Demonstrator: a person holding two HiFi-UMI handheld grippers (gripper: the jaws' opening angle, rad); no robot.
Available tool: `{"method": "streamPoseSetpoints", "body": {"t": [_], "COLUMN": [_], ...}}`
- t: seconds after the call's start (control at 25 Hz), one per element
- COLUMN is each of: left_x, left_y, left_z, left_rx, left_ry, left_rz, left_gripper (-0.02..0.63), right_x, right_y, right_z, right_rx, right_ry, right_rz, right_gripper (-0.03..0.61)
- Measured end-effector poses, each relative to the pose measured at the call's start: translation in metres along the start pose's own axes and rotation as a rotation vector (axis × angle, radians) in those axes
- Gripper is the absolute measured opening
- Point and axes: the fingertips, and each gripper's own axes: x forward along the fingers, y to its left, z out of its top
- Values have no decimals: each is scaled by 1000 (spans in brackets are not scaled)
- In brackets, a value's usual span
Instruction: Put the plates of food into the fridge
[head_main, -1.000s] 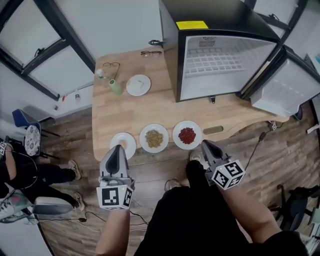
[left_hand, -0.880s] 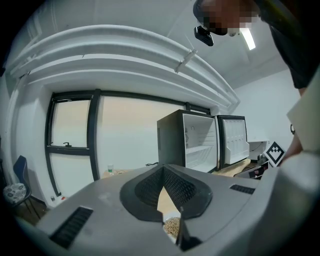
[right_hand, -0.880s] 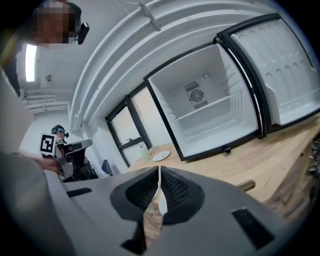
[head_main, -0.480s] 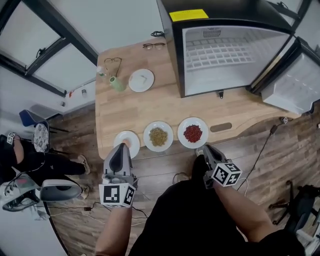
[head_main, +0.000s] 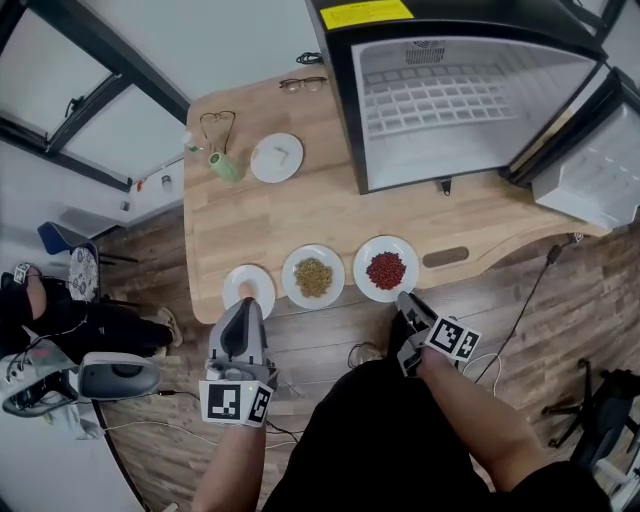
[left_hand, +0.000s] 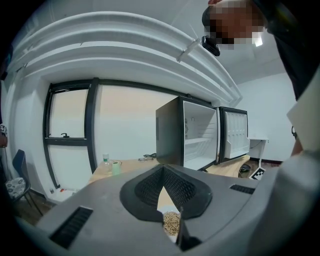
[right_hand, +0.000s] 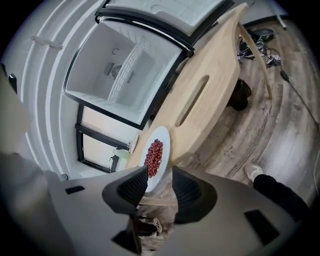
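The plate of red food (head_main: 364, 272) sits at the near edge of the table (head_main: 300, 215), rightmost of three in a row. At its 9 o'clock is the plate of grain (head_main: 292, 285), and further along the same way the third plate (head_main: 232, 280), whose food we cannot make out. None of them has reached the fridge (head_main: 450, 100), which stands at 1 o'clock from the row, at the far side of the table, with its door (head_main: 590, 170) swung wide and its shelf bare. So we judge that the job is at its very start: the approach to the first plate.

The right gripper (head_main: 408, 300) hangs just off the table edge at 5 o'clock from the red plate. Its fingers are opening, with nothing between them, and in the right gripper view the plate's rim (right_hand: 166, 135) lies just beyond the tips. The left gripper (head_main: 247, 305) hovers over the near rim of the third plate with its fingers drawn narrow and empty.

Next, we think, the right fingers must straddle the near rim of the red plate and close on it firmly. After that comes a level carry towards 1 o'clock, so that the loose food does not slide off
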Motion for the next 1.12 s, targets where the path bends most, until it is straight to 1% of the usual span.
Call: {"method": "streamPoseSetpoints", "body": {"t": [0.2,0.28,0.32,0.4,0.52,0.8,0.96,1.12], "left_x": [0,0,-1,-2,-1,7,14,21], "left_y": [1,3,5,8,9,6,3,4], "left_z": [-3,-4,-4,-4,-3,0,6,10], "left_rx": [11,10,9,6,-3,-11,-10,-21], "left_ry": [24,32,34,32,28,19,2,0], "left_rz": [12,23,30,40,43,32,20,26], "left_gripper": [3,3,3,3,3,3,3,3], "right_x": [15,18,18,17,15,7,-3,-9], "right_y": [-6,-7,-6,-3,7,28,33,52], "right_z": [0,1,1,3,9,24,34,48], "right_rx": [99,114,113,126,173,186,172,176], "right_ry": [2,-3,-6,-14,-32,-41,-49,-68], "right_rz": [20,27,31,46,89,141,121,176], "right_gripper": [147,89,72,60,34,34,34,34]}}
